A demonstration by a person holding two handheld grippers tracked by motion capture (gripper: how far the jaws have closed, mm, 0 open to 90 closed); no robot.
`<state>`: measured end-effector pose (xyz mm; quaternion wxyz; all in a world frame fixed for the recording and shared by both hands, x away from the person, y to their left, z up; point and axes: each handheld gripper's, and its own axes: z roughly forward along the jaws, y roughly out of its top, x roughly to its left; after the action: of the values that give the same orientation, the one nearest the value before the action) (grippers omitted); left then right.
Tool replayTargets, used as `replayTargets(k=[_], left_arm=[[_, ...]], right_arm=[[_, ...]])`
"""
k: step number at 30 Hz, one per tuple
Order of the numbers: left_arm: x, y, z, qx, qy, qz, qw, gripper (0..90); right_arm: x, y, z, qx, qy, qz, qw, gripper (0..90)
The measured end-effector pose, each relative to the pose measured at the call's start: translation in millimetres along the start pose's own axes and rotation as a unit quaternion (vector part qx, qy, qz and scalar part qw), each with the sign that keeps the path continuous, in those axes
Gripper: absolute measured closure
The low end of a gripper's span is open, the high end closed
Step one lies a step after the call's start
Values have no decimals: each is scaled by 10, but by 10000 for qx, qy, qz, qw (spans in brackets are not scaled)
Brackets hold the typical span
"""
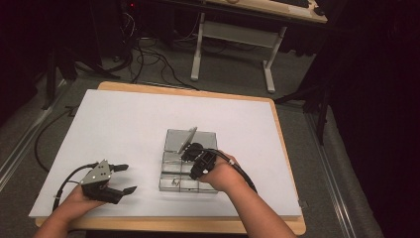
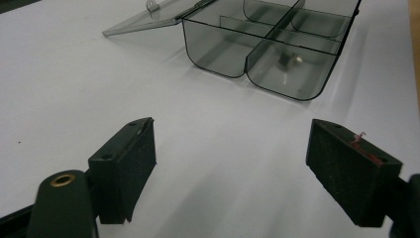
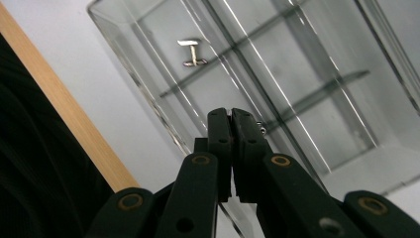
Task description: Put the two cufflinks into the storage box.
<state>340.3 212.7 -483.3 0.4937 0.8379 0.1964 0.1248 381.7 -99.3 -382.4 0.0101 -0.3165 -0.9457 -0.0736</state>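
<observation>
A clear smoky plastic compartment box [image 1: 171, 184] lies on the white table cover with its lid [image 1: 187, 139] swung open. My right gripper [image 1: 190, 150] hangs over the box's middle, jaws pressed shut [image 3: 231, 116]. A tiny metallic bit [image 3: 261, 128] shows beside its tip; I cannot tell if it is held. A small silver T-shaped metal piece [image 3: 192, 52] rests in one compartment. My left gripper [image 1: 126, 178] stands open on the table left of the box, with nothing between its pads [image 2: 233, 148]. From there the box [image 2: 213, 54] lies ahead, with a small metal piece [image 2: 289, 59] in its near compartment.
The white cover [image 1: 124, 129] lies on a wooden table whose edge [image 1: 198, 225] runs close to the person's forearms. A desk frame [image 1: 198, 49] and cables [image 1: 148, 54] stand on the floor beyond the table. The open lid [image 2: 148, 17] lies flat left of the box.
</observation>
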Motion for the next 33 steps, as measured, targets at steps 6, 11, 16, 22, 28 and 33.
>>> replayTargets(k=[6, 11, 16, 22, 28, 33], left_arm=[[1, 0, -2, -3, -6, -4, 10000, 200], [2, 0, -3, -5, -13, -5, 10000, 200], [3, 0, -3, -4, -18, -5, 10000, 200], [4, 0, -3, -4, -24, -8, 10000, 200], [6, -1, -4, -1, -29, 8, 10000, 200], [8, -1, -7, 5, -42, 16, 10000, 200]], right_arm=[[101, 109, 45, -21, 88, -130, 9999, 887], [164, 182, 98, -70, 171, -245, 9995, 886], [229, 258, 141, -113, 212, -312, 9992, 886], [279, 337, 200, -129, 284, -405, 9987, 886], [327, 454, 302, -98, 338, -513, 9981, 886], [324, 523, 406, -70, 408, -544, 9977, 886]])
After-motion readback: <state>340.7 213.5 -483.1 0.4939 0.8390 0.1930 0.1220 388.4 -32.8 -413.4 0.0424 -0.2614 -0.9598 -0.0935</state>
